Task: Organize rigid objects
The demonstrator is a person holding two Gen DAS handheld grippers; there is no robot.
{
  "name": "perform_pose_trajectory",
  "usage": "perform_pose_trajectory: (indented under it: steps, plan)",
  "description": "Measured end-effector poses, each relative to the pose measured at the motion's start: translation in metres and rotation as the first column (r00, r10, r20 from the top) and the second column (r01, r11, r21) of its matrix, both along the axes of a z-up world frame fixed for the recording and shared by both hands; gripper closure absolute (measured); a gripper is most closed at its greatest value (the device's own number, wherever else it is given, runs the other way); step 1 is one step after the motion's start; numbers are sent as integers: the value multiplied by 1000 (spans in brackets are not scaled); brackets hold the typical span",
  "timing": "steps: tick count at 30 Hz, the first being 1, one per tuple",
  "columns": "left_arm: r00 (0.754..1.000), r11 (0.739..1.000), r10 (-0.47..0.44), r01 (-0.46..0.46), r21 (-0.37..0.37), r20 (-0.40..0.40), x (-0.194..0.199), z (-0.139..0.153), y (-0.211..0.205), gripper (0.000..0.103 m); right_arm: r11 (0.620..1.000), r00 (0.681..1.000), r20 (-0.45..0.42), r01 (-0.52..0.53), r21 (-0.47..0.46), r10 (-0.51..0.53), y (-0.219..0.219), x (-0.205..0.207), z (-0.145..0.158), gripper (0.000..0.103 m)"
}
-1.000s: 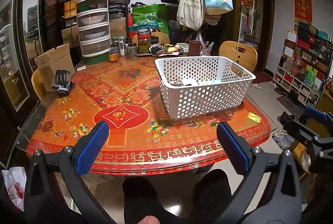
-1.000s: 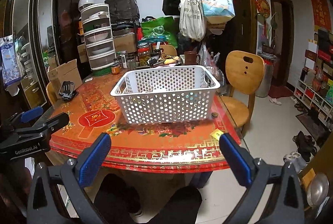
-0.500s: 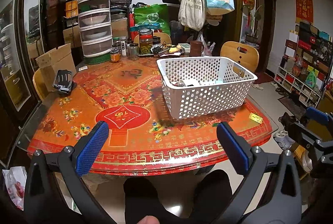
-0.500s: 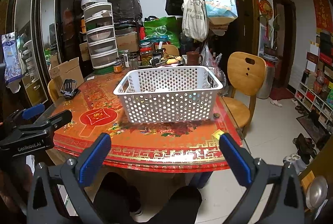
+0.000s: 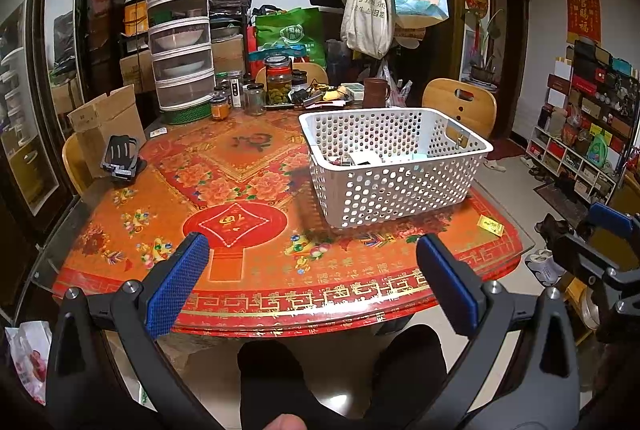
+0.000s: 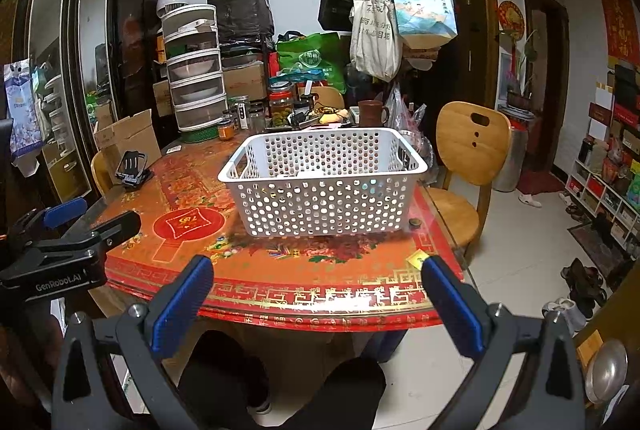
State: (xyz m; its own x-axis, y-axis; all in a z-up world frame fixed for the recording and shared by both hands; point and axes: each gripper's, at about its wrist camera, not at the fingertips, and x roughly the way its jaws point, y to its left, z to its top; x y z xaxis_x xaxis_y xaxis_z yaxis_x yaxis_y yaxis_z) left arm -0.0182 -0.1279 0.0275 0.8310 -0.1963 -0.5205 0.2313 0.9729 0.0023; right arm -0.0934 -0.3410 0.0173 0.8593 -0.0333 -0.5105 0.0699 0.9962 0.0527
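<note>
Grippers both wide, empty: left gripper, right gripper, near table edge. Risk: reaching into perforated white basket, fingers could snag its rim and drag it.

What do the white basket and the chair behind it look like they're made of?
The white basket looks like moulded plastic: matte, with uniform punched holes. The chair looks like light varnished wood, probably bent plywood, with visible grain and a slight sheen.

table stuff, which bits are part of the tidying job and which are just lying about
Job: white basket, items inside it, left gripper and right gripper, both open.

Lying about: jars, brown mug, black phone stand, stacked food cover.
</note>
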Motion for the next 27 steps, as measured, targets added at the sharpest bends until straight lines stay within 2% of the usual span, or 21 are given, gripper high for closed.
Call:
perform_pose_trajectory:
  steps: [27]
  plan:
    - [1000,1000,-8,8,4,0,-1,-1,-4,1,1000,1000,-2,-6,-9,6,-1,-1,0,0]
